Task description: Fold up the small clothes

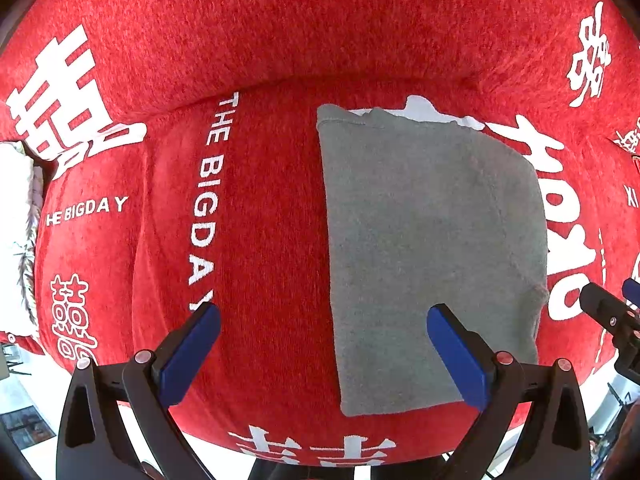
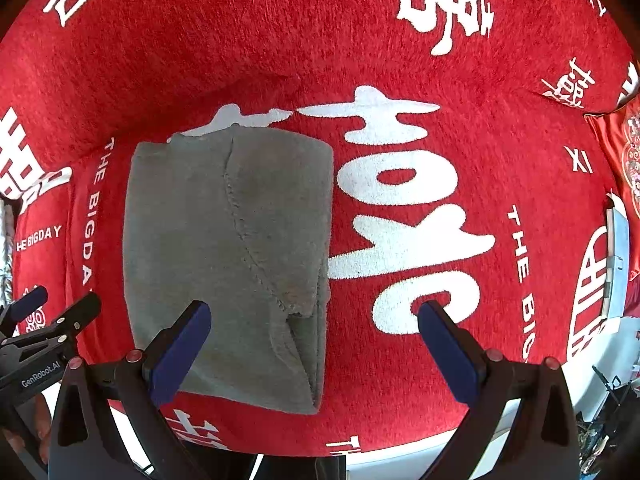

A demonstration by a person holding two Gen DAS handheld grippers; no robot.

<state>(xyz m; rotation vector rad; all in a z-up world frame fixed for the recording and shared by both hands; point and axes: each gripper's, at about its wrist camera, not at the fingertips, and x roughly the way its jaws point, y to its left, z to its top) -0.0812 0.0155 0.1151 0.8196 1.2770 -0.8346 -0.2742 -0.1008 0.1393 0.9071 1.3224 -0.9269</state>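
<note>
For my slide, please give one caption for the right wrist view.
Open right gripper hovering above a folded grey garment on a red sofa cover.

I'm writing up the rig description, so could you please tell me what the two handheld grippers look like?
Both the left gripper and right gripper look alike: black plastic frames with angled arms, round silver-and-reddish pivot pins, and flat blue pads lining the jaws. Seen from the right wrist, the left gripper's body carries white "GenRobot.AI" lettering.
</note>
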